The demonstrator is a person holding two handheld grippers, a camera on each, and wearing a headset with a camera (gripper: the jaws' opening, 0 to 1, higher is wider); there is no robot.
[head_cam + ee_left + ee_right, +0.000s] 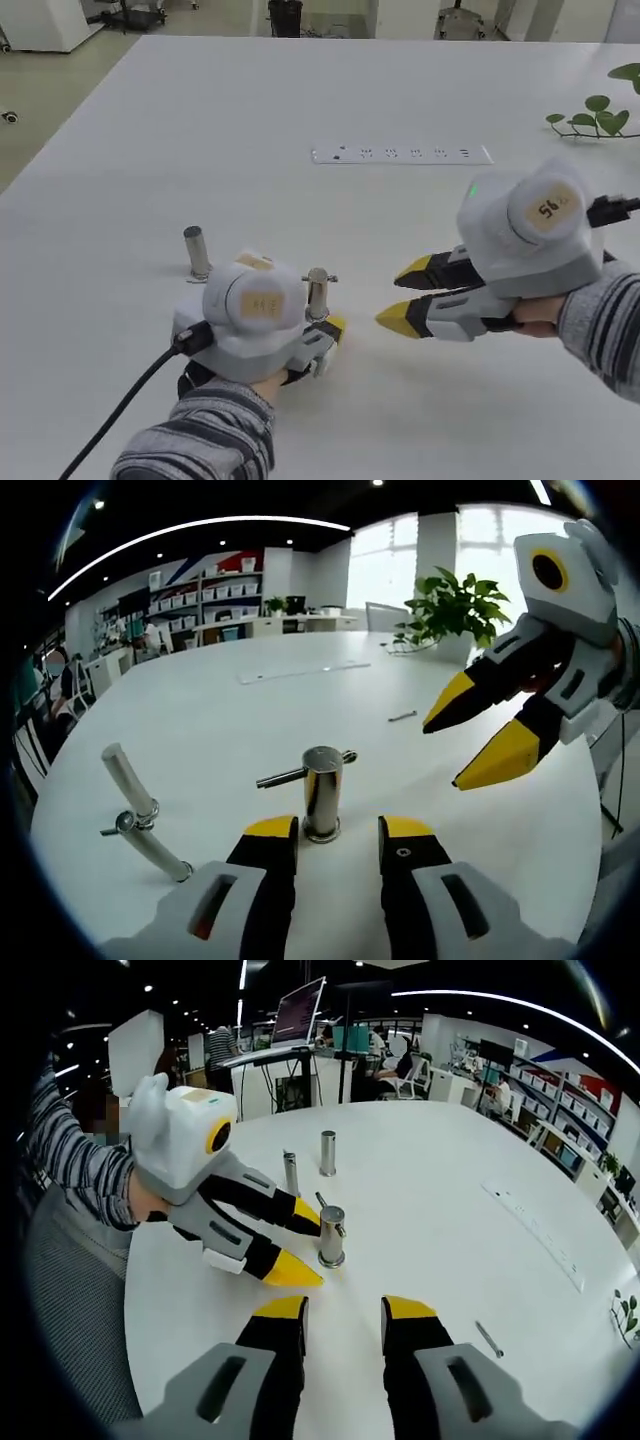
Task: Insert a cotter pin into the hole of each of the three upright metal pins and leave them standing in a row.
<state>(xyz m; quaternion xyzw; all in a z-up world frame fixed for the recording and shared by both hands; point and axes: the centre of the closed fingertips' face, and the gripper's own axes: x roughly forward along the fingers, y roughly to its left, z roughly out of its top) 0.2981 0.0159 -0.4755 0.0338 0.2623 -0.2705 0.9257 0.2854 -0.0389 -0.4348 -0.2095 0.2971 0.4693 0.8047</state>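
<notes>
A short metal pin (322, 788) stands upright with a cotter pin (282, 776) through its head. My left gripper (338, 832) is open, its yellow tips on either side of the pin's base without touching it. Left of it are two more metal pins: a plain one (127, 778) and one (152, 848) with a cotter pin at its top. In the head view the plain pin (195, 251) stands behind the left gripper. My right gripper (405, 293) hovers open and empty to the right of the pinned post (317, 291). A loose cotter pin (488, 1339) lies on the table.
A white power strip (402, 154) lies flat in the middle of the white table (300, 110). A plant's leaves (598, 115) reach over the right edge. A black cable (125, 405) trails from the left gripper toward the front edge.
</notes>
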